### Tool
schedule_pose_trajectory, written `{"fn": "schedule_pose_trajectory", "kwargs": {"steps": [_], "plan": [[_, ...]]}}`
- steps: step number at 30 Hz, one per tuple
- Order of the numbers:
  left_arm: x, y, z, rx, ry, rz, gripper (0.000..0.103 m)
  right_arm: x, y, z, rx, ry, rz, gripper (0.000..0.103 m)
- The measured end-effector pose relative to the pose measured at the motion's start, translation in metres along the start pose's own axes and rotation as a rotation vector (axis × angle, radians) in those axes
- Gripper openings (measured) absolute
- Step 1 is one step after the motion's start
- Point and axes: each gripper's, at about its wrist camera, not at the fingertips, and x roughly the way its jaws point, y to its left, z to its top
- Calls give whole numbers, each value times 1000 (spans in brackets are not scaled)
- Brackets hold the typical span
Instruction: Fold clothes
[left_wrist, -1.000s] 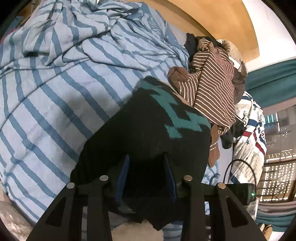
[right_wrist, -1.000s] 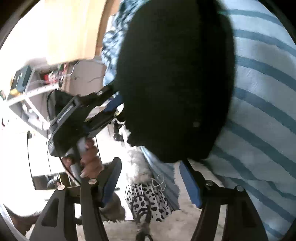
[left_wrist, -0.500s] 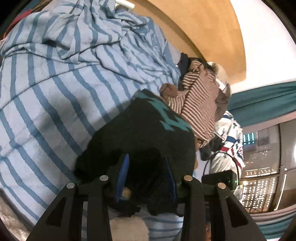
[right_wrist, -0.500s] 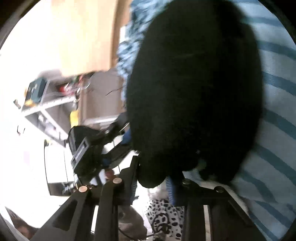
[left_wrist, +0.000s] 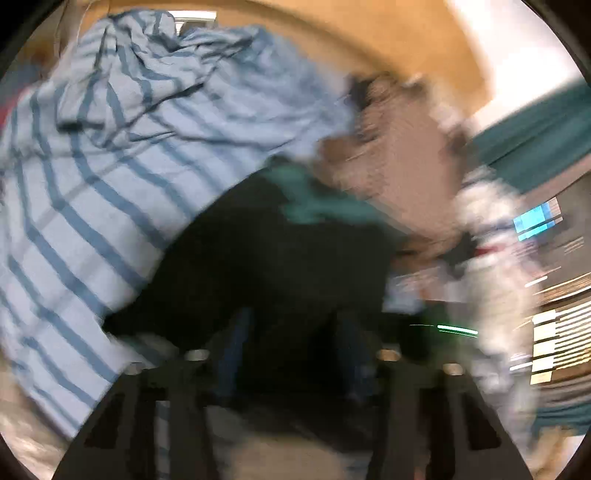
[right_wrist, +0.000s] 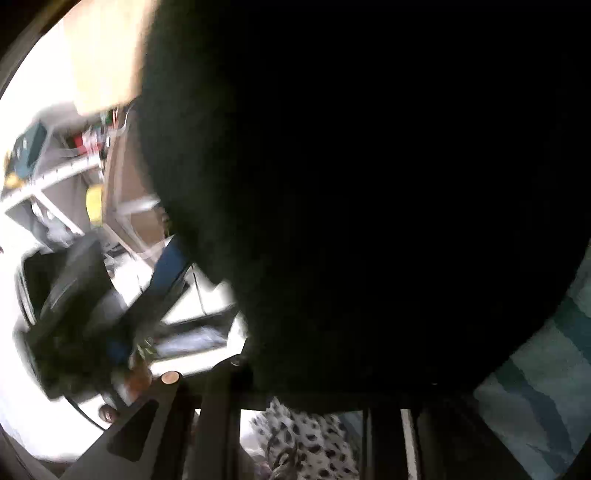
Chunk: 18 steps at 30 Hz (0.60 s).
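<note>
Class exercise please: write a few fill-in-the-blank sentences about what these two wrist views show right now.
1. Both tools grip the same ____ garment.
2. That garment bears a ____ pattern.
3. The bedding beneath is pale blue with darker ____.
4. In the right wrist view, the left tool appears on the ____ side.

Missing words: black; teal; stripes; left

Clothes pile (left_wrist: 399, 155) (motion-smeared); right view mostly blocked
</note>
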Motion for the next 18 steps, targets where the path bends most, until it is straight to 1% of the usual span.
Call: {"fn": "schedule_pose_trajectory", "kwargs": {"steps": [1, 2, 3, 5, 6, 8, 9, 10, 12, 14, 16, 17, 18], "plan": [[13, 2, 4, -8, 17, 28, 43, -8, 2, -4, -18, 5, -18, 39], [21, 5, 7, -24, 27, 38, 43, -17, 3, -9, -32, -2, -29, 47], [23, 8, 11, -42, 32, 29, 43, -30, 3, -14, -43, -21, -36, 50], [21, 13, 19, -70, 54, 3, 43, -65, 1, -23, -55, -103, -37, 53], [21, 16, 23, -82, 65, -4, 43, -79, -1, -25, -49, -155, -32, 58], [23, 22, 31, -110, 87, -17, 43, -105, -7, -28, -29, -260, -14, 59], [24, 26, 34, -123, 98, -25, 43, -113, -11, -27, -22, -296, -6, 59], [25, 29, 37, -136, 110, -32, 43, -116, -13, -25, -16, -312, -10, 59], [27, 36, 42, -162, 135, -47, 42, -110, -9, -19, -23, -319, -24, 59], [29, 40, 47, -173, 154, -50, 42, -100, -8, -16, -52, -284, -38, 60], [31, 43, 50, -179, 167, -55, 42, -107, -19, -26, -83, -269, -43, 64], [31, 44, 51, -183, 171, -58, 42, -107, -19, -26, -96, -265, -41, 68], [31, 45, 52, -187, 174, -61, 42, -98, -14, -22, -103, -258, -51, 72]]}}
